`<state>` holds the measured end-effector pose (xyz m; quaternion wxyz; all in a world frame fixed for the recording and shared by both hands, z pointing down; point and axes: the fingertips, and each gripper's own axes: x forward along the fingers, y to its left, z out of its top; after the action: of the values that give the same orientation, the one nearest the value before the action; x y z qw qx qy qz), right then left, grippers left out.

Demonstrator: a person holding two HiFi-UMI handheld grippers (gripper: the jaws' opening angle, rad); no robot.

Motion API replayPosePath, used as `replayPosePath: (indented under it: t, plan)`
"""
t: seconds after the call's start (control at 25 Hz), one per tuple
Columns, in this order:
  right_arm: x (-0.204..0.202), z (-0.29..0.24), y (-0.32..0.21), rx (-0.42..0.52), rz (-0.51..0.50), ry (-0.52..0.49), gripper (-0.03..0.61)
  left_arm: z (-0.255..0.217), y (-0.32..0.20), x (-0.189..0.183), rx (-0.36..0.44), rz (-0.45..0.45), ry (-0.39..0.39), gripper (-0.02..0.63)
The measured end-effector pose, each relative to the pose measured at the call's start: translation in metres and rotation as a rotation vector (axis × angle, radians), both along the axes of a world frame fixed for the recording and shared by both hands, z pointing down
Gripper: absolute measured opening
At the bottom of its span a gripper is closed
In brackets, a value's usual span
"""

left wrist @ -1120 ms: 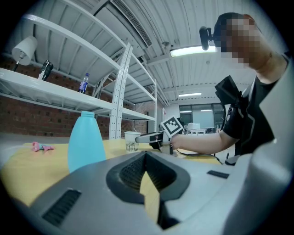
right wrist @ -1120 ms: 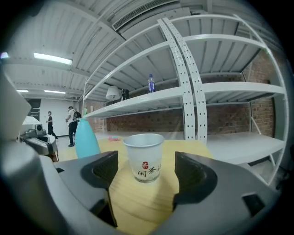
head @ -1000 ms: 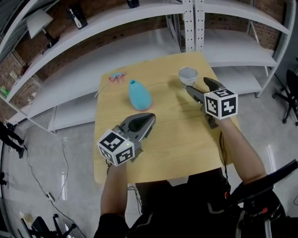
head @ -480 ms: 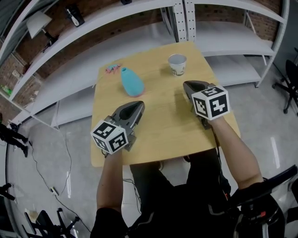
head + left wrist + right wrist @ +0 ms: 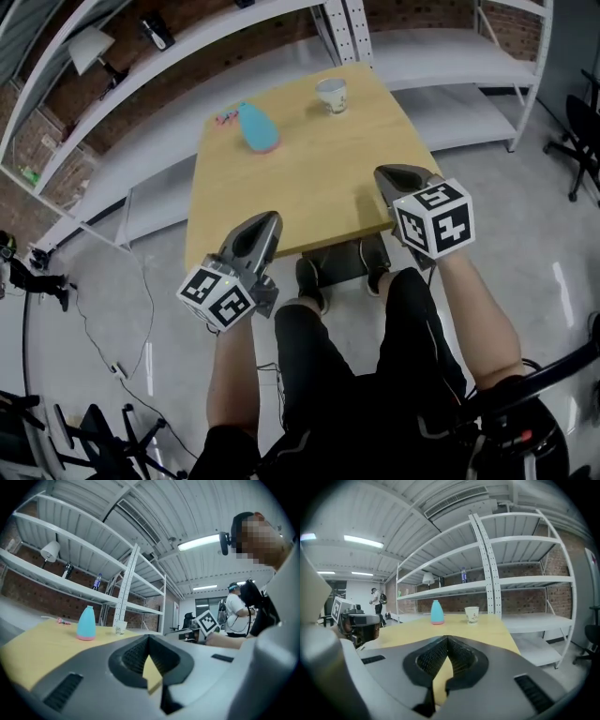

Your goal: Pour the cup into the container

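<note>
The left tool and right tool are both closed tight on nothing at the counter's near edge. The cup stands at the far end, near the blue container. Reaching in without opening the jaws could knock it over.

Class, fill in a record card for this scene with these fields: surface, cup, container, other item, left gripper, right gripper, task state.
surface: wooden table
cup: white cup, upright, far right of the table; contents cannot be seen
container: blue container, upright, left of the cup and apart from it
other item: small pink thing at the far left edge
left gripper: left gripper, jaws together, nothing between them, by the table's near edge
right gripper: right gripper, jaws together, nothing between them, by the near edge
task state: cup not yet picked up
</note>
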<state>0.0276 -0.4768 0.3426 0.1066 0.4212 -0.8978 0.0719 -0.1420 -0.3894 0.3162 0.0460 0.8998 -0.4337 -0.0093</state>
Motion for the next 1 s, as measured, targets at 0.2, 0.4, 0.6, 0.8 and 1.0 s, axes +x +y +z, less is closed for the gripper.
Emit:
replayPosePath:
  t: [0.2,0.4,0.6,0.8,1.0]
  plan:
    - [0.018,-0.005,0.112,0.021,-0.039,-0.048,0.002,0.002,0.094,0.03,-0.022,-0.061,-0.02,0.002]
    - [0.043,0.008,0.212,0.009,-0.057,-0.079,0.002,0.011,0.187,0.078,0.003,-0.014,-0.094,0.002]
    - [0.063,-0.001,0.287,0.056,-0.012,-0.086,0.003,0.015,0.263,0.101,0.019,0.016,-0.106,0.002]
    - [0.071,-0.014,0.353,0.091,-0.003,-0.069,0.003,0.006,0.323,0.102,0.029,0.004,-0.079,0.002]
    - [0.081,-0.018,0.418,0.084,0.001,-0.086,0.003,-0.002,0.387,0.105,0.017,-0.036,-0.068,0.002]
